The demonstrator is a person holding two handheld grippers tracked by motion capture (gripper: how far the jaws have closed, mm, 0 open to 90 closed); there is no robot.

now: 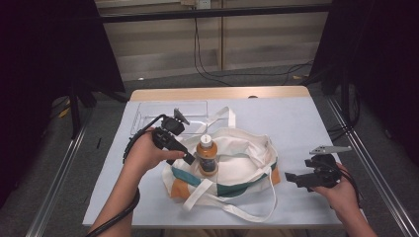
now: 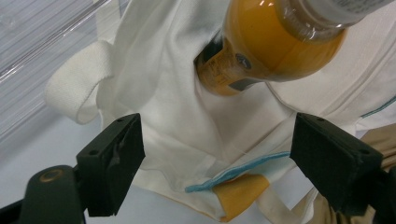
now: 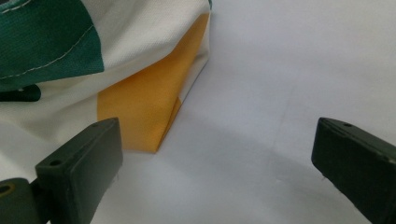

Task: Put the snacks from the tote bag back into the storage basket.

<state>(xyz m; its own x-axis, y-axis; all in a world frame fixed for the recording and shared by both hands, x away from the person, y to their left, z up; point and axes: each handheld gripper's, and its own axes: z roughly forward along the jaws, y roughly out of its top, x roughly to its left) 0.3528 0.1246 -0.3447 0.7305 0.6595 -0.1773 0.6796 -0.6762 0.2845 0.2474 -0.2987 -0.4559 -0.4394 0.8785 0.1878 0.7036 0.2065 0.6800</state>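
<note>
Pale blue sheeting covers the table (image 1: 296,118), whose wooden far edge is left bare. A cream canvas tote bag (image 1: 237,168) with green and orange panels is spread flat across the middle of the surface, nearer the near edge, its long white straps looped out toward the near edge and the far side. A clear plastic tray (image 1: 148,116) is set by the far left corner, just beyond the bag.

An orange juice bottle (image 1: 207,155) with a white cap is seen standing at the left part of the bag; in the left gripper view the bottle (image 2: 275,42) is partly tucked into the cream fabric.

The left gripper (image 1: 190,159) is held at the bag's left side with its tip just beside the bottle; its jaws are parted, nothing is clamped between them, and only bag cloth (image 2: 187,126) lies beyond them.

The right gripper (image 1: 291,178) is held near the right edge, just off the bag's orange corner (image 3: 144,102), its jaws spread wide over bare surface.
</note>
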